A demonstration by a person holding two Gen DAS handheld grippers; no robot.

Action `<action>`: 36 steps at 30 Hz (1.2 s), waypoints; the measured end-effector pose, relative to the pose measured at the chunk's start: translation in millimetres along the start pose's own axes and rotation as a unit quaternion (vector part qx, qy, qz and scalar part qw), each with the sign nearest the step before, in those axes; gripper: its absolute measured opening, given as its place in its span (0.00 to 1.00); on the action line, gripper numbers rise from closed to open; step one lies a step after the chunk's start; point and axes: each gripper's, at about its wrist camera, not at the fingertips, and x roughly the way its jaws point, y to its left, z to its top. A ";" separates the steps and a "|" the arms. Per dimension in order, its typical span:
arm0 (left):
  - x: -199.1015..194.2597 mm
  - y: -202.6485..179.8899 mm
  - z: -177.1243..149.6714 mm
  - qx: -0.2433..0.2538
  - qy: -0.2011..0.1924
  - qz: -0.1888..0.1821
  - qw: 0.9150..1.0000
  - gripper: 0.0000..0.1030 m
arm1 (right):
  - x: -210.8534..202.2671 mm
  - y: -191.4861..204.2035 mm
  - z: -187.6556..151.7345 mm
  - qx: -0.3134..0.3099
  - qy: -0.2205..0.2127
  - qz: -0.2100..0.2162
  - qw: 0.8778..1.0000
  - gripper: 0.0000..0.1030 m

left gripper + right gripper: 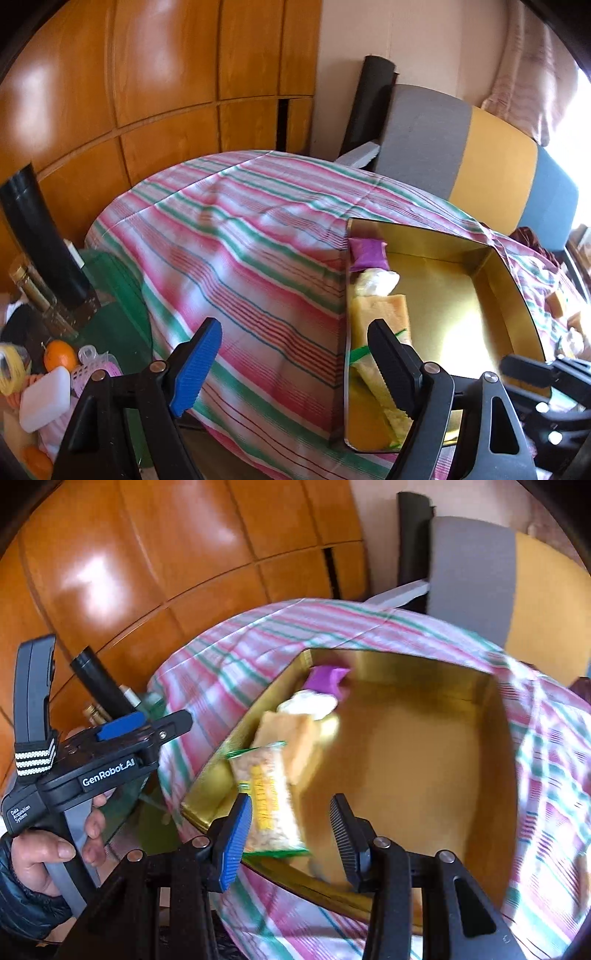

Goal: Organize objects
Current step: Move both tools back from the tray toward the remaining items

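Both hand-held grippers [291,369] [291,838] gape empty; only the left view shows an orange [60,355] beside the table.

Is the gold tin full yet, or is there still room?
Still room. The gold tin holds packets only along one side, including a purple packet; its remaining floor is bare.

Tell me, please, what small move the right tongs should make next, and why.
Probably draw the right tongs back, away from the gold tin. They are open and empty, and the green-edged snack packet lies inside the tin beside the yellow block, white packet and purple packet. More items wait right of the tin.
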 end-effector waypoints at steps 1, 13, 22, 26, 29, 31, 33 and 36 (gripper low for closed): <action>-0.8 -4.0 0.1 0.006 0.000 -0.003 1.000 0.79 | -6.4 -4.6 -2.2 0.004 -0.005 -0.010 1.000 0.43; -12.6 -61.3 -1.6 0.082 -0.002 -0.049 0.995 0.80 | -76.3 -74.6 -31.3 0.072 -0.050 -0.099 0.991 0.43; -18.8 -104.8 -2.6 0.130 -0.005 -0.074 0.989 0.80 | -134.2 -155.5 -58.1 0.131 -0.067 -0.189 0.971 0.43; -20.9 -125.6 -2.5 0.149 -0.007 -0.090 0.985 0.80 | -167.6 -194.1 -73.1 0.162 -0.082 -0.248 0.951 0.43; -23.0 -142.4 -2.8 0.165 -0.009 -0.105 0.981 0.80 | -194.6 -229.0 -89.3 0.199 -0.097 -0.297 0.929 0.43; -24.7 -155.3 -2.4 0.176 -0.010 -0.116 0.977 0.80 | -212.9 -255.0 -104.8 0.232 -0.111 -0.331 0.908 0.43; -27.3 -169.3 -3.8 0.187 -0.010 -0.127 0.974 0.79 | -228.5 -277.9 -123.3 0.268 -0.129 -0.360 0.884 0.43; -28.6 -193.2 -2.8 0.202 -0.006 -0.144 0.969 0.80 | -246.5 -306.6 -158.6 0.348 -0.159 -0.380 0.842 0.43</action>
